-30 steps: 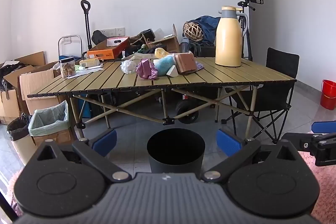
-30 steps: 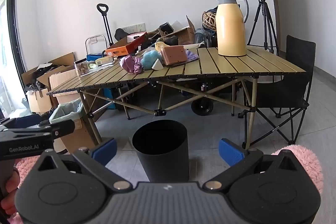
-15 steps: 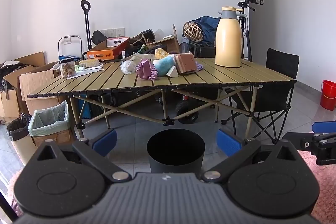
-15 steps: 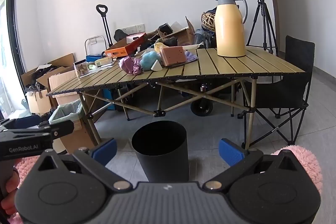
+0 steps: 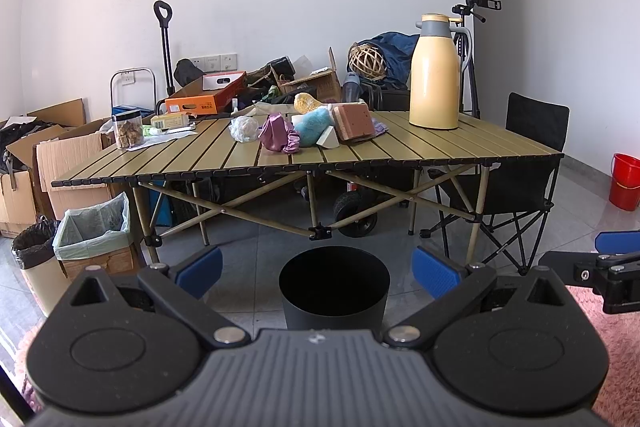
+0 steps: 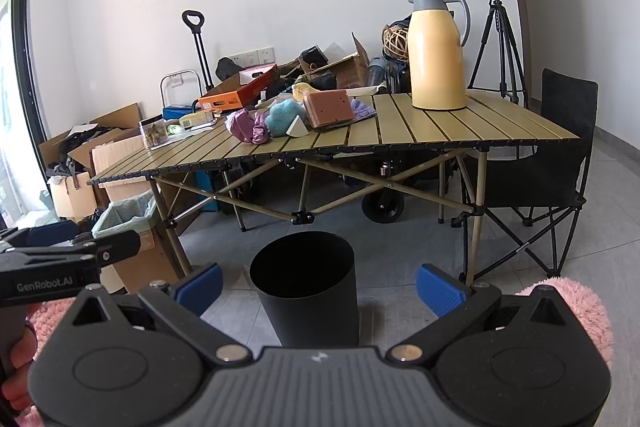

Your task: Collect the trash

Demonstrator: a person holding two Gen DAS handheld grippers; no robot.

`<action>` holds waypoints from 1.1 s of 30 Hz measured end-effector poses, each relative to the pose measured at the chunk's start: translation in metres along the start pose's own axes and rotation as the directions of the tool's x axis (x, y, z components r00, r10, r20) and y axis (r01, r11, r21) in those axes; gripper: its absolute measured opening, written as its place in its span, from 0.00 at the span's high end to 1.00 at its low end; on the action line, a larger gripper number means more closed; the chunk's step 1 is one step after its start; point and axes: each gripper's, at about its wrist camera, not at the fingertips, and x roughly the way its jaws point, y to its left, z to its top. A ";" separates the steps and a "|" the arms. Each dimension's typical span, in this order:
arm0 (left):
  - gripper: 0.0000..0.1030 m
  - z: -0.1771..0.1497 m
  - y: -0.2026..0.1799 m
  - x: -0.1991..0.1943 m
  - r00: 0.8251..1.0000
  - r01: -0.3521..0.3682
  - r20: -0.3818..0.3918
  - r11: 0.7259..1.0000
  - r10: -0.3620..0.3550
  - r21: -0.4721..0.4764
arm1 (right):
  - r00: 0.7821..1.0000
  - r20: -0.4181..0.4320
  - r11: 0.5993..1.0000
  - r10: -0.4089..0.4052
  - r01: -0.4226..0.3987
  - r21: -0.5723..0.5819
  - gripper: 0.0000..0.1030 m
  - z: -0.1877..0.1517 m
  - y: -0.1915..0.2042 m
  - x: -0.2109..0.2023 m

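Observation:
A black round bin [image 5: 334, 285] [image 6: 305, 291] stands on the floor in front of a slatted folding table [image 5: 440, 147] [image 6: 420, 131]. On the table lies a heap of trash: a crumpled clear bag [image 5: 244, 129], purple wrapping [image 5: 278, 133] [image 6: 246, 126], a blue fuzzy lump [image 5: 314, 127] [image 6: 283, 117], a white wedge [image 5: 329, 139] [image 6: 298, 127] and a brick-red sponge block [image 5: 354, 121] [image 6: 329, 109]. My left gripper [image 5: 318, 273] and right gripper [image 6: 320, 285] both stand open and empty, low and well short of the table.
A tall yellow thermos [image 5: 434, 71] [image 6: 438, 47] stands at the table's right. A jar [image 5: 128, 129] sits at its left. A black folding chair [image 5: 532, 163], a red bucket [image 5: 624, 181], lined bins [image 5: 94, 231] and cardboard boxes [image 5: 24, 163] surround it.
The right wrist view has crept slightly forward and down. The left gripper has hardly moved, and both stay open.

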 end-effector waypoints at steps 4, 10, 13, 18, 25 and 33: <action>0.00 0.000 0.000 0.000 1.000 0.001 0.000 1.000 -0.001 0.000 | 1.000 0.000 1.000 0.000 0.000 0.000 0.00 0.000 0.000 0.000; 0.00 0.000 0.000 0.000 1.000 0.001 0.001 1.000 -0.001 -0.001 | 1.000 0.002 1.000 0.000 0.000 0.000 0.00 0.000 0.000 0.000; 0.00 0.000 0.000 0.000 1.000 0.000 0.002 1.000 0.000 0.000 | 1.000 0.001 1.000 0.001 -0.001 -0.001 0.00 -0.001 0.001 0.000; 0.00 0.005 -0.002 -0.001 1.000 0.000 0.003 1.000 0.000 0.000 | 1.000 0.002 1.000 0.002 -0.002 -0.002 0.00 0.001 0.000 0.000; 0.00 0.005 -0.002 -0.001 1.000 0.000 0.004 1.000 0.000 -0.001 | 1.000 0.003 1.000 0.001 -0.001 -0.002 0.00 0.002 -0.001 0.000; 0.00 0.005 -0.002 -0.001 1.000 0.000 0.004 1.000 0.000 0.000 | 1.000 0.003 1.000 0.002 -0.002 -0.002 0.00 0.003 -0.002 0.001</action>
